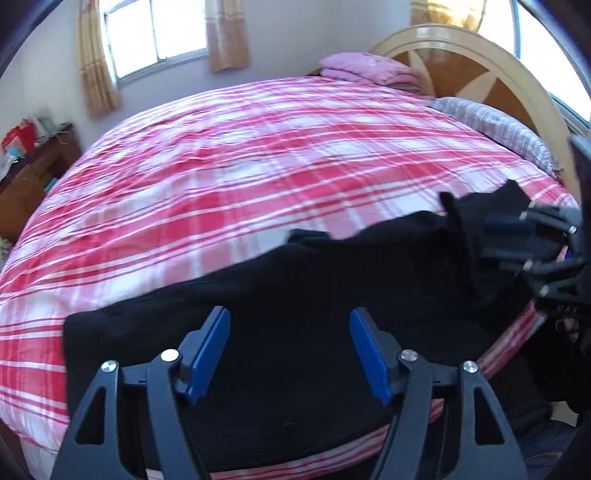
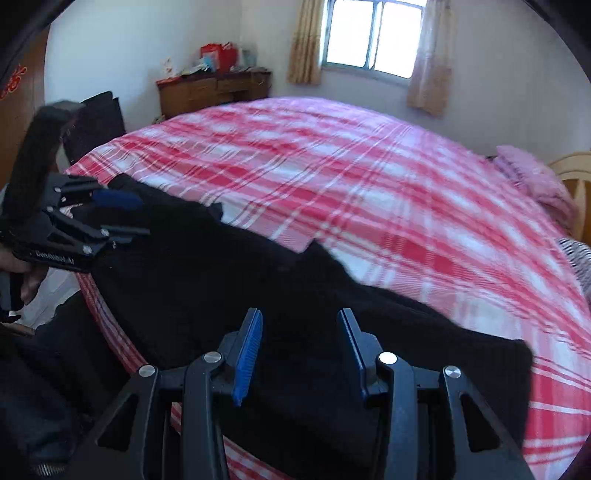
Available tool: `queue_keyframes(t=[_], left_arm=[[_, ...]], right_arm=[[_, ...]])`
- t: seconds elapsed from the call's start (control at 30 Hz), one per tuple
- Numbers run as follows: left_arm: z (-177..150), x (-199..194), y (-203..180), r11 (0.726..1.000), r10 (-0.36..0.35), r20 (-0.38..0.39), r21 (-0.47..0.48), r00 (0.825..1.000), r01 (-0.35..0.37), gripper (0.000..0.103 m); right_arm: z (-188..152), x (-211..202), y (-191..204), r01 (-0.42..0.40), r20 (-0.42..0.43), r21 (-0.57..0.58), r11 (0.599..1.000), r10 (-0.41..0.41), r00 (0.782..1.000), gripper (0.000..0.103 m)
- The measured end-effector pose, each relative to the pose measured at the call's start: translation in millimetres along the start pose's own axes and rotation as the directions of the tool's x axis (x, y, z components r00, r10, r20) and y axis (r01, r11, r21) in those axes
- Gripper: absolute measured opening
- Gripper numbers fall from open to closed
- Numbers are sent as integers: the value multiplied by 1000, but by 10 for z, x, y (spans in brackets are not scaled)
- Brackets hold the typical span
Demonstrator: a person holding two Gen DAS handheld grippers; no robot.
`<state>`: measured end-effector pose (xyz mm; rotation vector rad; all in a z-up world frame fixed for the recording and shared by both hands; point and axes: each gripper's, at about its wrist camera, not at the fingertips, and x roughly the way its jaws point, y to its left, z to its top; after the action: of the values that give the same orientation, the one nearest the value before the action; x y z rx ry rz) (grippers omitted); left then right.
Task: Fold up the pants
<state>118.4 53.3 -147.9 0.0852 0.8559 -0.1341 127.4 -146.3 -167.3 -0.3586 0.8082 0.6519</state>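
A bed (image 1: 229,155) under a red-and-white plaid cover fills a room with white walls, a curtained window (image 2: 373,35), a cluttered wooden dresser (image 2: 210,90) and a curved wooden headboard (image 1: 476,70); two pillows lie by the headboard. One pair of black pants (image 1: 288,280) lies stretched along the bed's near edge. The left gripper (image 1: 290,350) and right gripper (image 2: 299,354) hang above the cloth, both spread with nothing between the pads.
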Motion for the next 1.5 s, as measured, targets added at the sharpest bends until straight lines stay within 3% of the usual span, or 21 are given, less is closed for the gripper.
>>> queue_keyframes(t=[0.07,0.23,0.3,0.47,0.63,0.7,0.83,0.93,1.03,1.1,1.17,1.23,1.37,1.5], left_arm=[[-19,-13,107,1000,11,-1,-21,1000,-11,72],[-41,28,281,999,22,-23,-46,1000,-23,72],[-78,3,337,998,40,-26,-42,999,-41,72],[-263,-129,784,983,177,-17,-37,984,-178,72],[-554,-212,1505,947,252,-56,-193,966,-258,73],[-657,-183,1692,938,218,-66,-262,974,-228,73],[-779,-99,1843,919,73,-30,-386,997,-79,73],[-780,-38,1771,922,24,-9,-385,1000,-25,73],[-756,64,1690,942,37,-17,-332,999,-41,72],[-760,108,1699,943,41,-16,-328,999,-44,65],[-739,76,1678,949,41,-16,-313,999,-44,41],[-723,26,1701,941,-34,-7,-336,999,29,22],[-654,-105,1670,939,-53,35,-339,998,62,21],[-476,-369,1568,903,-184,140,-366,973,223,21]], right_arm=[[-31,193,34,9,-71,-4,1000,-10,997,45],[-67,171,77,27,-58,0,1000,-27,998,53],[-60,70,115,47,-26,-8,999,-48,999,53],[-100,-178,264,49,102,-31,998,-46,994,53],[-102,-164,293,58,150,-40,998,-51,987,53],[-106,-164,288,49,158,-32,998,-43,986,53],[-113,-221,272,72,192,-22,997,-66,979,53],[-100,-322,201,78,233,19,997,-80,969,53],[-92,-371,91,69,254,79,994,-87,963,53],[-89,-373,16,69,253,118,991,-97,963,53],[-93,-401,-58,80,258,154,985,-119,959,53],[-95,-444,-138,73,272,193,978,-125,954,53],[-106,-555,-320,57,299,276,960,-142,944,53],[-137,-638,-499,79,279,342,936,-181,943,53]])
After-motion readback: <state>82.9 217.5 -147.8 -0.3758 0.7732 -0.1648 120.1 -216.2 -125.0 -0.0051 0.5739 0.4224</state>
